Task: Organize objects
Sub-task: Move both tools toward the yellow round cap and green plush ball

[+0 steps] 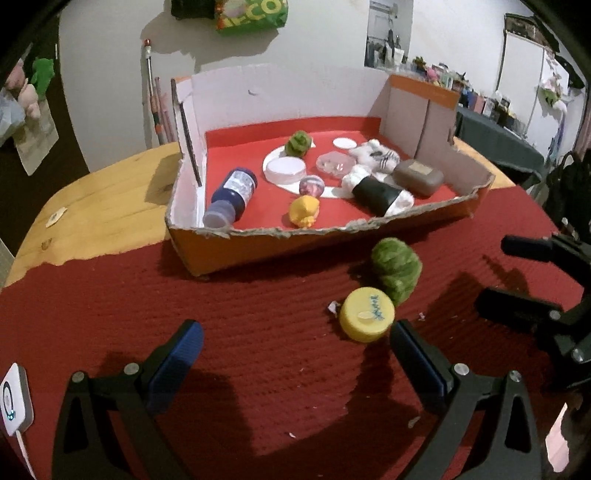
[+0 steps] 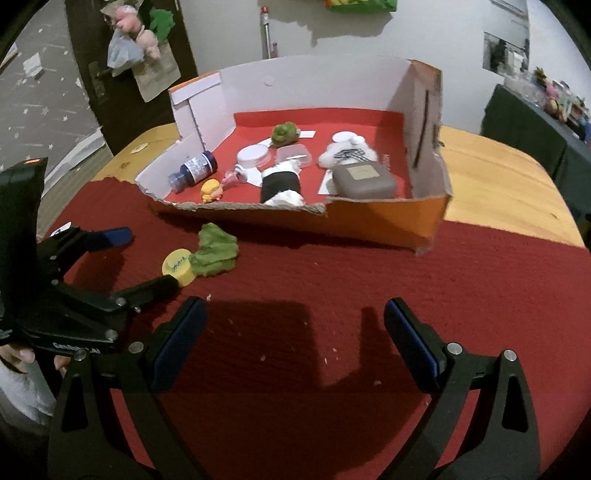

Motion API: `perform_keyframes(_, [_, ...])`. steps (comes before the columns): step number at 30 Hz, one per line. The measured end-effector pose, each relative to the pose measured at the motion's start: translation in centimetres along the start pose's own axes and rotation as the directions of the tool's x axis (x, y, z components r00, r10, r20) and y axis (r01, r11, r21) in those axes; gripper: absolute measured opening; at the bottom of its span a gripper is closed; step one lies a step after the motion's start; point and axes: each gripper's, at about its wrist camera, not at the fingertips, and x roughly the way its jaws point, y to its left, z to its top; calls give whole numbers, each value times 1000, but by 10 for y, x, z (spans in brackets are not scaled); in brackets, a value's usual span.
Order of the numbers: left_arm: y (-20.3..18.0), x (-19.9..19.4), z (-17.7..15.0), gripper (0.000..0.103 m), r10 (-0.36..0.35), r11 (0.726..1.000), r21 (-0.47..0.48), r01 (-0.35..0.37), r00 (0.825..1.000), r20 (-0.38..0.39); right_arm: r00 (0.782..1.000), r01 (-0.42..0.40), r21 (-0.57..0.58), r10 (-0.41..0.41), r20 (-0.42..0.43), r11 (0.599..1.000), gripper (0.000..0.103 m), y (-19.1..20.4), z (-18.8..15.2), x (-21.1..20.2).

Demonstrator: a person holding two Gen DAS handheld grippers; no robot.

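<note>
Looks like a lived-in home room: wooden desk (image 1: 110,206) under a red cloth (image 1: 258,314), soft toys (image 2: 136,22) hanging on a door (image 2: 110,92), cluttered side table (image 1: 491,107).

I see the box (image 1: 207,254) sitting on the cloth (image 1: 258,314) that covers the near part of the surface (image 1: 110,206). In the box, the bottle (image 1: 232,195) lies at the left, the duck (image 1: 303,210) near the front wall, the case (image 1: 417,176) at the right, the lid (image 1: 286,170) mid-box. In front of the box, on the cloth, the cap (image 1: 366,319) touches the plush (image 1: 397,269), which lies just behind it.
</note>
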Motion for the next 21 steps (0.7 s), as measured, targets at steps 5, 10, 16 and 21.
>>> perform_keyframes(5, [10,-1,1,103,49,999,20,-50,999,12,1000,-9,6,9,-7,1000,98,-1,2,2])
perform_keyframes(10, [17,-4,1,102,62,997,43,-62,998,13,1000,-10,4,10,-14,1000,98,-4,3,1])
perform_keyframes(16, [-4,-2,5,101,2,992,122,-4,1000,20,999,-29,-16,28,-21,999,98,-1,6,4])
perform_keyframes(21, [-9,-1,6,91,1,986,166,-6,1000,27,999,-24,-110,21,-29,994,97,15,12,14])
